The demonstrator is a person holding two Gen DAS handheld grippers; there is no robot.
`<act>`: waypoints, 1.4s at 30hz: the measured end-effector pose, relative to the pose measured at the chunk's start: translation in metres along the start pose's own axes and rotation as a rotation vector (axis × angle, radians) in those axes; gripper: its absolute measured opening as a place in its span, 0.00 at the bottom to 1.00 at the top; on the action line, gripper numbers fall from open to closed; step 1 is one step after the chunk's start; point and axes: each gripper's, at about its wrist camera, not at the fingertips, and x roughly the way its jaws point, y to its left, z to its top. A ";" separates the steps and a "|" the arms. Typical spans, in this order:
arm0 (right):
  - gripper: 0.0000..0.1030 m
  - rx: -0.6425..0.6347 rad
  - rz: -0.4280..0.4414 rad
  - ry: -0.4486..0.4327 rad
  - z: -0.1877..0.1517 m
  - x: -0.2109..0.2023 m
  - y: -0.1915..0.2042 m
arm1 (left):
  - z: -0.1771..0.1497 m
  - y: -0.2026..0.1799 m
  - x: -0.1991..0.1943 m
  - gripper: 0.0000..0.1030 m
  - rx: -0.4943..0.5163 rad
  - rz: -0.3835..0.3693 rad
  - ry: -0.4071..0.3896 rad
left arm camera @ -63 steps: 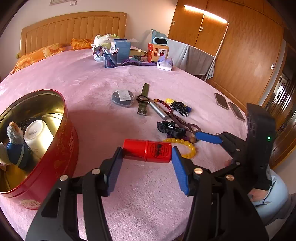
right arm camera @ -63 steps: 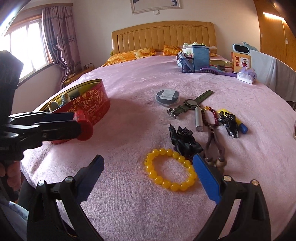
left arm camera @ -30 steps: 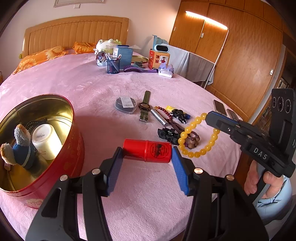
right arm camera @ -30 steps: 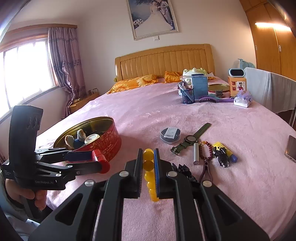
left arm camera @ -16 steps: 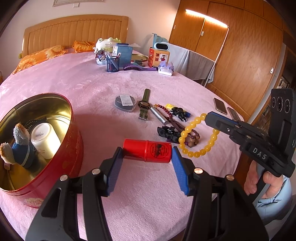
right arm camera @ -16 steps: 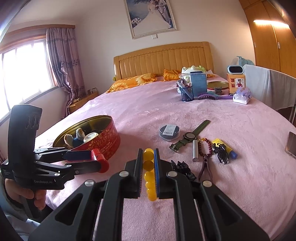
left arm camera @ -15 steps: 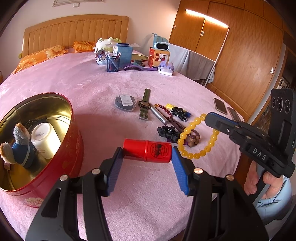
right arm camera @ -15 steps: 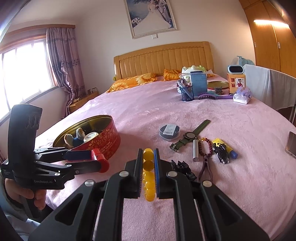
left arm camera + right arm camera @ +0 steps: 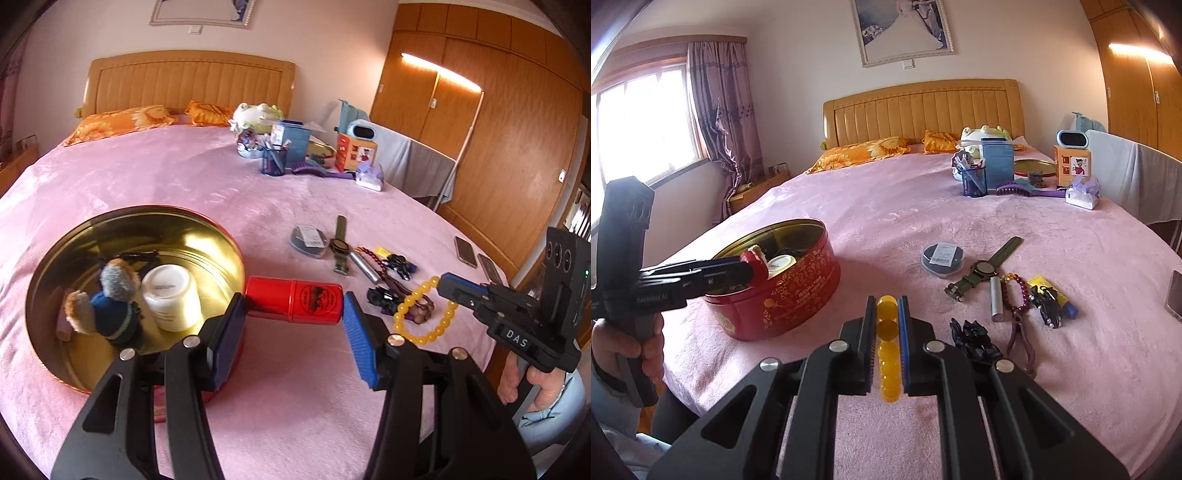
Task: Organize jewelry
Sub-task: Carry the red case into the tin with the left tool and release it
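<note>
The left gripper [image 9: 293,325] now hangs over the rim of the round red-and-gold metal tin [image 9: 221,236], where half a second ago it hung above bare blanket beside it; it carries a small red cylindrical metal canister [image 9: 293,301] clamped end to end between its blue ribbed pads, jaws about half open around it. That shift suggests the canister is about to be lowered into the tin, which sits near the left edge of the bed on the pink plush blanket [image 9: 184,184]. The right gripper [image 9: 888,328] has its jaws nearly closed on a yellow bracelet of smooth, glossy, translucent round beads [image 9: 887,347], the loop dangling free above the blanket, as it did a second ago; it looks next in line for the tin. The tin's polished gold interior holds a white plastic jar [image 9: 170,295] and a fuzzy blue-and-tan plush toy [image 9: 110,306]. Toward the bed's right edge lie a green-strapped wristwatch [image 9: 984,273], a dark red beaded bracelet [image 9: 1015,291], a silver metal tube [image 9: 996,299], a flat round dark case with a paper label [image 9: 942,258] and purple-handled pliers [image 9: 1019,339], all unsorted.
</note>
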 end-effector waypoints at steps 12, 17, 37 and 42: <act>0.12 -0.071 0.104 0.020 0.023 0.022 0.066 | -0.012 0.082 -0.030 0.52 -0.115 0.131 -0.050; 0.12 -0.099 0.118 0.023 0.029 0.026 0.084 | -0.017 0.099 -0.034 0.52 -0.149 0.139 -0.051; 0.12 -0.074 0.120 -0.016 0.027 0.012 0.069 | 0.026 0.095 0.045 0.52 0.045 0.119 0.389; 0.12 -0.059 0.113 -0.040 0.023 0.000 0.056 | 0.017 0.100 0.086 0.52 0.035 0.142 0.622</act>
